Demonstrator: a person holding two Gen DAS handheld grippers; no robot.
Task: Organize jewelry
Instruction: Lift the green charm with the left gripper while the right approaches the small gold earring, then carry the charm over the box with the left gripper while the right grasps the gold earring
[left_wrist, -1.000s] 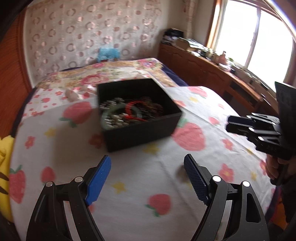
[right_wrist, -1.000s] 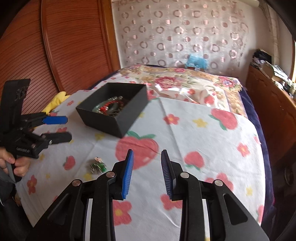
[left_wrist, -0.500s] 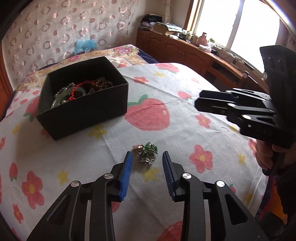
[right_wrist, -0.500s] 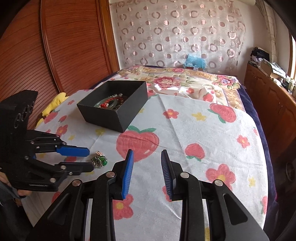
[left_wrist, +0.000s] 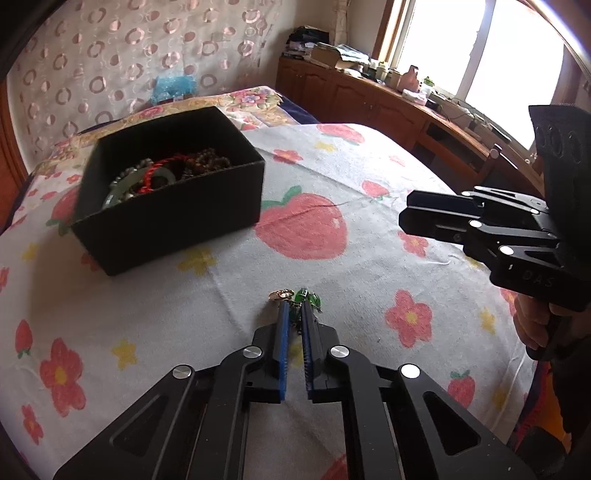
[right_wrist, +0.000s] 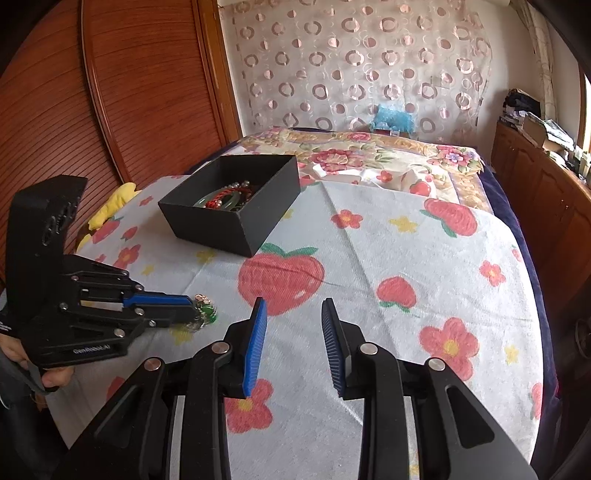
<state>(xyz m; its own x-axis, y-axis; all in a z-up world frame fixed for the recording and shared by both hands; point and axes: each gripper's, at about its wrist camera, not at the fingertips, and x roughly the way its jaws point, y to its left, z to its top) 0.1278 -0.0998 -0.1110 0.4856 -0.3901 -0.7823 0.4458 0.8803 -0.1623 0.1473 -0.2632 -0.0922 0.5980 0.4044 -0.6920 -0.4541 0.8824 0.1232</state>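
Observation:
A small jewelry piece with green stones and a gold part (left_wrist: 303, 297) lies on the strawberry-print cloth. My left gripper (left_wrist: 294, 308) is shut on the green-stone jewelry, its blue pads pinching the near end; it also shows in the right wrist view (right_wrist: 192, 308), with the jewelry (right_wrist: 205, 312) at its tips. A black open box (left_wrist: 166, 192) holding a jade bangle, a red cord and beads sits beyond it, also in the right wrist view (right_wrist: 232, 210). My right gripper (right_wrist: 291, 314) is open and empty, hovering over the cloth to the right; it shows side-on in the left wrist view (left_wrist: 406, 218).
The cloth (right_wrist: 406, 266) covers a rounded surface whose edge drops off near and to the right. A floral bedspread (right_wrist: 362, 155) lies behind. A wooden cabinet (left_wrist: 369, 103) runs along the right, a wooden door (right_wrist: 110, 92) on the left, a yellow item (right_wrist: 114, 203) by it.
My left gripper swung from the box to the green-stone jewelry, moved forward and closed on it. My right gripper has stayed open and almost still.

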